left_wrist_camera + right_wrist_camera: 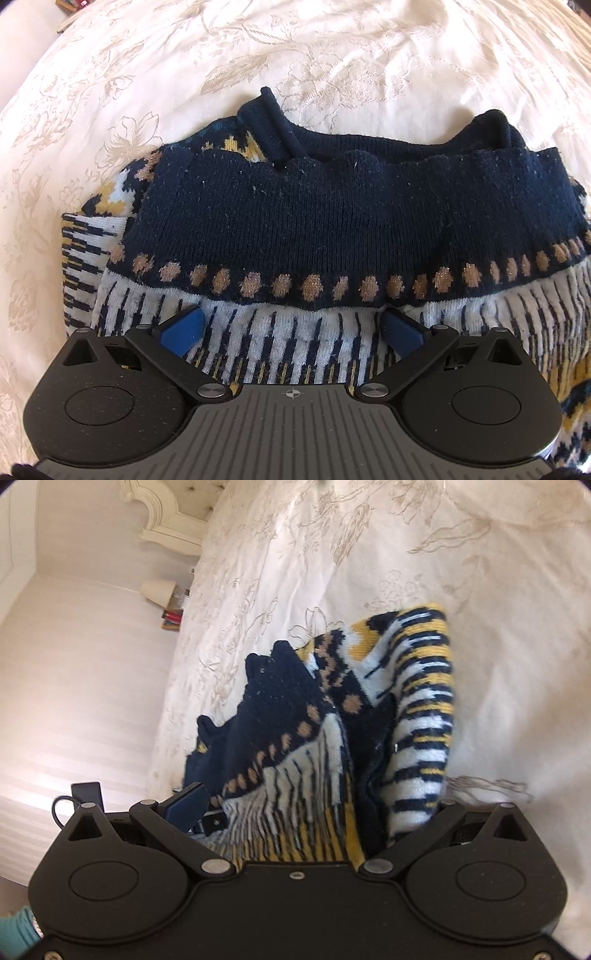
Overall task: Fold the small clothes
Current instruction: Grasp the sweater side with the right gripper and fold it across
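- Knit sweater [332,229] right under both cameras, navy band with tan dots and white-striped panel filling the left wrist view; lies on the bed's cream bedspread [332,48].
- Judged partly folded: navy hem doubled over the patterned body, a striped sleeve poking out at the left side; still bunched and uneven, so squaring up and a further fold seem left.
- Left claw [291,328] spread wide, blue fingers [183,330] resting on or just above the striped knit, nothing pinched between them; released.
- Right claw [295,812] with sweater [325,738] draped up through its span, cloth lifted off the bedspread [480,664]; one blue finger visible at left, the other hidden under the striped sleeve, so cannot tell whether clenched or loose.
- Further out in the right wrist view: carved white headboard [162,520], small lamp [157,590], pale wall.
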A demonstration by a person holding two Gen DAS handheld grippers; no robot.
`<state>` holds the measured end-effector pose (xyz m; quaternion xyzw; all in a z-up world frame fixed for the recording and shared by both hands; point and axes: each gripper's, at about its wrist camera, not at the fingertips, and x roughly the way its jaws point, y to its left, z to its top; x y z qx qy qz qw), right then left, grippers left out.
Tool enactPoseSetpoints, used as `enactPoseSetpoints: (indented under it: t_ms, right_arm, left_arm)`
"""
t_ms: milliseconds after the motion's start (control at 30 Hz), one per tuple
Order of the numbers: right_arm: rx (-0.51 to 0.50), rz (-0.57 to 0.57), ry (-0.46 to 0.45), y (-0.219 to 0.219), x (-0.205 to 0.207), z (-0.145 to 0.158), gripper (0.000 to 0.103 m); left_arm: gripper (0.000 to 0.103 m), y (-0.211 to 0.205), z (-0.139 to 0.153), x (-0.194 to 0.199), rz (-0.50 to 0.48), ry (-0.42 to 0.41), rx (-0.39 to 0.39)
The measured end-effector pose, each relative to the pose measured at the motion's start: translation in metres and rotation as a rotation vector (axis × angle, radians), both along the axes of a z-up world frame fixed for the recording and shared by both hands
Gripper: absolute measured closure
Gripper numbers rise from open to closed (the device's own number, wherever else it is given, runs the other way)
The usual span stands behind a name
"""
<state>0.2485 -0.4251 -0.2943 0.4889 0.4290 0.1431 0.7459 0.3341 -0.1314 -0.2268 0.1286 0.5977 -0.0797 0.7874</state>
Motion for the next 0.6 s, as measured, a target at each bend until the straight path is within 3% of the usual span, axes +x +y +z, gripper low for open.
enactPoseSetpoints:
  t_ms: [133, 167, 233, 300, 367, 600]
  right_arm:
    - [0.000, 0.032, 0.040, 0.000, 0.003, 0.010, 0.000]
    - [-0.014, 0.042, 0.052, 0.001, 0.004, 0.013, 0.000]
    - [-0.088, 0.067, 0.076, 0.008, 0.007, 0.022, 0.012]
    - [-0.190, 0.098, 0.113, 0.021, 0.012, 0.030, 0.045]
    - [-0.282, 0.116, 0.160, 0.031, 0.014, 0.038, 0.061]
    - [-0.405, 0.077, 0.207, 0.058, 0.017, 0.076, 0.067]
  left_arm:
    - [0.002, 0.008, 0.007, 0.004, 0.015, 0.004, -0.035]
    - [0.010, 0.011, 0.012, 0.003, 0.022, -0.004, -0.048]
    - [0.016, 0.018, 0.022, -0.002, 0.029, -0.018, -0.063]
    - [0.016, 0.025, 0.032, -0.009, 0.027, -0.033, -0.062]
    - [0.016, 0.036, 0.041, -0.018, 0.031, -0.044, -0.069]
    - [0.015, 0.091, 0.064, -0.042, 0.078, -0.053, -0.112]
